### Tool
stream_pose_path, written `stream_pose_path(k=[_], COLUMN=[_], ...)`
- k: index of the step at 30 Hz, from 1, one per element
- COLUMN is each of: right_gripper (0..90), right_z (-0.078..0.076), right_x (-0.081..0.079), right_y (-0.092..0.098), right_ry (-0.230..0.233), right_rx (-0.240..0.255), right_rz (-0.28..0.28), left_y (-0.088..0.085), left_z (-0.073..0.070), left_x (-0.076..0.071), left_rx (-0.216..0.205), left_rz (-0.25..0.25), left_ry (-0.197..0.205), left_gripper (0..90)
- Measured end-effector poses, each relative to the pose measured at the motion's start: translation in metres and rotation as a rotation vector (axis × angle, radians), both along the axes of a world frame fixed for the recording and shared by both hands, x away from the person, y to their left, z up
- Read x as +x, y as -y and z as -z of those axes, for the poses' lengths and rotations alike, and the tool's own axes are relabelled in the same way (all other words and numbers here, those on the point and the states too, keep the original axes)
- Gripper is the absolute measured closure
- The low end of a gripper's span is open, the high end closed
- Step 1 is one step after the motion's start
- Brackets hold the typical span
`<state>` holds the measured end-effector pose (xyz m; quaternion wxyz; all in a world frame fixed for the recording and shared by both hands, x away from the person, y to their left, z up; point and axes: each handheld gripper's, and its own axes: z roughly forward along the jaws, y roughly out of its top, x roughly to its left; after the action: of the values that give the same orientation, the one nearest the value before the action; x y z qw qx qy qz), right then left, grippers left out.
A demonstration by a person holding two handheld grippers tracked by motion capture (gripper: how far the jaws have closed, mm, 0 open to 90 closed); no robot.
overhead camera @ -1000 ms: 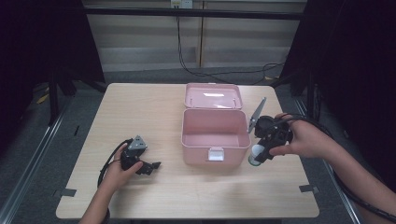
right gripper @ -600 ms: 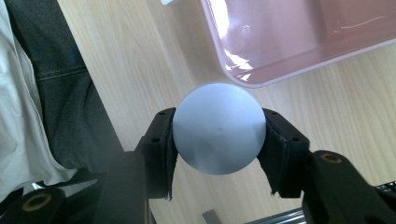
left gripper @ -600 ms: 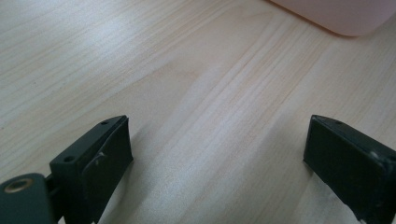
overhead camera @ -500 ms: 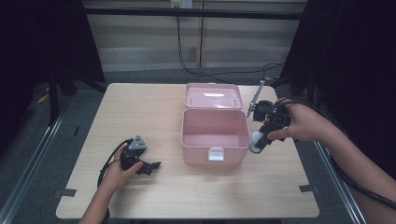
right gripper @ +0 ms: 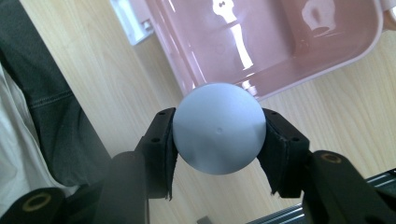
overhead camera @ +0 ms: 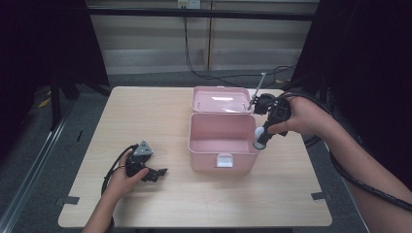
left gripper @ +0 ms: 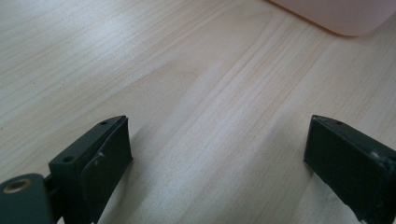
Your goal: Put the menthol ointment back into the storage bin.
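Observation:
An open pink box [overhead camera: 223,144] stands mid-table with its lid [overhead camera: 222,100] laid back behind it. My right gripper [overhead camera: 260,142] hangs over the box's right rim, shut on a pale grey-white ball [overhead camera: 259,134]. In the right gripper view the ball [right gripper: 218,134] sits squeezed between both jaws, with the box's glossy inside [right gripper: 280,42] below it. My left gripper [overhead camera: 156,174] rests low on the table at the front left, held in a hand. Its jaws stand wide apart in the left gripper view with bare wood [left gripper: 210,116] between them, and a pink corner of the box [left gripper: 341,16] shows at the top right.
The light wooden table [overhead camera: 145,116] has bare room left of the box and along the front. Black cables [overhead camera: 204,68] run across the floor behind the far edge. A metal rail [overhead camera: 34,165] lies on the floor at the left.
My right gripper has carried the ball up and away from the front, from beside the box's right front corner to over its right rim. The left gripper has stayed put.

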<state>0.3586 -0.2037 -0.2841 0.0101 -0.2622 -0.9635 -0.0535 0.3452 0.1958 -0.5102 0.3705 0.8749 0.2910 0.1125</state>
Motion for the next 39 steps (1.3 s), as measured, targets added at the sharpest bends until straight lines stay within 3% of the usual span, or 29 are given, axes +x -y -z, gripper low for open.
stream_pose_path(k=[7,14,16,23,25,39], right_gripper=[50.7,50.7,50.7,50.7,50.8,50.8], right_z=[0.004,0.01,0.012,0.021,0.025,0.041], right_x=[0.015,0.03,0.037,0.05,0.055,0.071], right_y=[-0.006,-0.011,-0.016,-0.023,-0.026,-0.032], right_ry=[0.001,-0.004,-0.011,-0.024,-0.029,-0.036], right_rx=[-0.01,0.006,0.007,0.001,0.0,0.037], right_rz=[0.047,0.131,0.183,0.279,0.336,0.506], left_y=[0.0,0.0,0.0,0.0,0.0,0.001], left_z=[0.0,0.0,0.0,0.0,0.0,0.0], left_x=[0.0,0.0,0.0,0.0,0.0,0.0], left_rx=[0.002,-0.002,-0.002,-0.002,-0.001,-0.002], left_rz=[0.002,0.002,0.002,0.003,0.004,0.012], left_ry=[0.0,-0.003,-0.003,-0.004,-0.004,-0.007], left_gripper=[6.7,6.4,6.4,6.3,6.1,4.7])
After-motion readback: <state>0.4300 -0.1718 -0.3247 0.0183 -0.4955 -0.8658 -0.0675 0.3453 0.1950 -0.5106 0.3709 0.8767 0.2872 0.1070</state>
